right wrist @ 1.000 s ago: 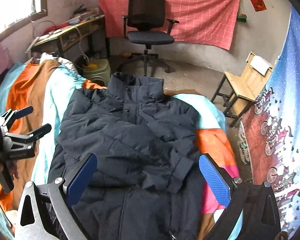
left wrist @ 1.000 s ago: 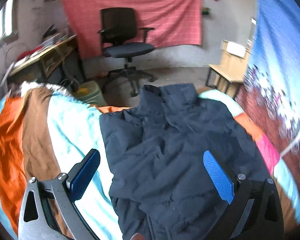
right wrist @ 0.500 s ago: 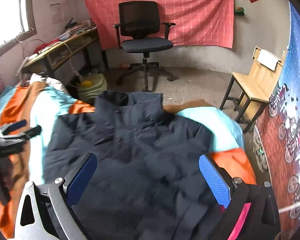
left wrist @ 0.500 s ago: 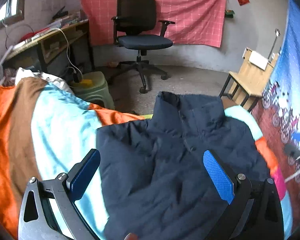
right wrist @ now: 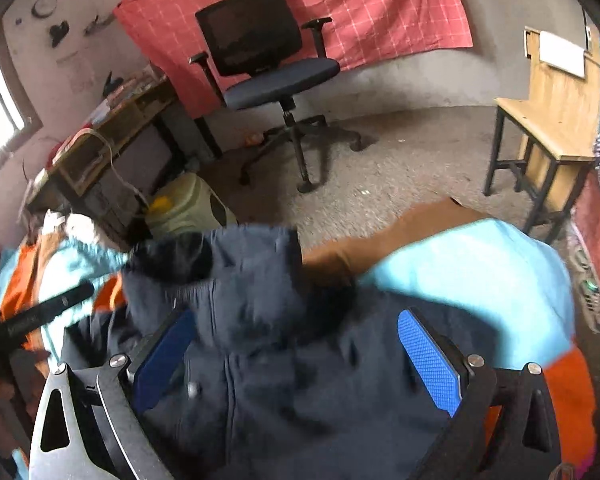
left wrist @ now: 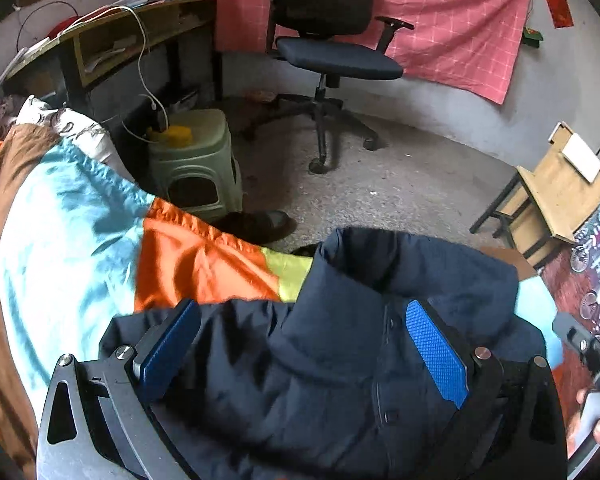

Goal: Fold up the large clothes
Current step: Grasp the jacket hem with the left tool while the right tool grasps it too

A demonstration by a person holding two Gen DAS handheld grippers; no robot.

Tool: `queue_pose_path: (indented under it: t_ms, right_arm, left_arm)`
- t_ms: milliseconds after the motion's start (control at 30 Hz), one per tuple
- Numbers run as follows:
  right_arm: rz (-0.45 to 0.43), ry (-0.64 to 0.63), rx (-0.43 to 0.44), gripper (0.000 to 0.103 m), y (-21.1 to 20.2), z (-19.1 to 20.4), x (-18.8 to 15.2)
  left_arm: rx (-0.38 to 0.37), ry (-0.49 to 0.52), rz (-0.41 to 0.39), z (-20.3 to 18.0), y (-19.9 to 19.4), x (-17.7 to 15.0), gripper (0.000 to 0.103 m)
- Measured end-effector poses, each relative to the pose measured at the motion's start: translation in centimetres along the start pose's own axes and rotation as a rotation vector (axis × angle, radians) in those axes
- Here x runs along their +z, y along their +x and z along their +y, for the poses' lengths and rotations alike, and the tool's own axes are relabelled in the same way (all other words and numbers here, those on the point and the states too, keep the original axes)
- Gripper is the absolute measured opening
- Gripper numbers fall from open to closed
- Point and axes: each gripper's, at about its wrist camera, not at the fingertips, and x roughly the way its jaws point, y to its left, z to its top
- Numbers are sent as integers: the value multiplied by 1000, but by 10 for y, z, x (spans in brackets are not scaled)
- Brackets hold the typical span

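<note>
Over the jacket collar at 12: both grippers spread, empty.
Risk, I'd say: left gripper & right gripper pinch only puffy top layer, it slips.

Jacket lower half cut off at bottom edge; collar motion-blurred in right view; bed partly covered.

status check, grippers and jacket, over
Left gripper open, right gripper open, both low over the collar end. Jacket flat on the bedspread, not gripped. Nothing in the way.
</note>
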Motion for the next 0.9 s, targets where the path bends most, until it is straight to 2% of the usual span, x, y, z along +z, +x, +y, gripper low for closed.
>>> queue_pose_path:
  t_ms: [33,100,167,200,267,300,367,400,433,467,533,667,900]
  right_arm:
    - [2,16,17,97,9,-2,6]
    - [32,40,51,85,28,-3,17]
    - [61,47,62,75,46,-1,26]
    - [68,47,54,72,52,0,29]
    - [83,57,39,62,65,-2,33]
    - [102,71,41,58,73,-4,33]
    - [138,84,34,43,82,-6,33]
    - [148,84,41,39,83,-7,32]
    - [147,84,55,26,82,-7,32]
    - [143,83,68,18,79,-7,32]
    - [120,64,89,13,66,-4,29]
    - [26,-2,118,11,21,0,16]
    - [-107,-131,173,10,-80,4,-32]
  left_arm:
    - [10,4,-3,-1,4,4,99]
    - [35,16,-2,-4,14,10,91]
    - [51,18,22,-7,24,14,69]
    - [54,16,42,-8,30,17,64]
    - [56,17,86,-11,44,20,41]
    - [53,18,100,-11,48,20,35]
    - [12,12,122,-11,52,19,7]
    - [1,11,126,-11,51,16,6]
    - [-4,13,110,-11,45,14,4]
    - [-16,18,92,-12,39,13,4]
    - [-48,43,16,-11,12,5,3]
    - [-95,88,-93,-13,-39,-16,2]
    - [-167,227,-264,-17,-133,-86,2]
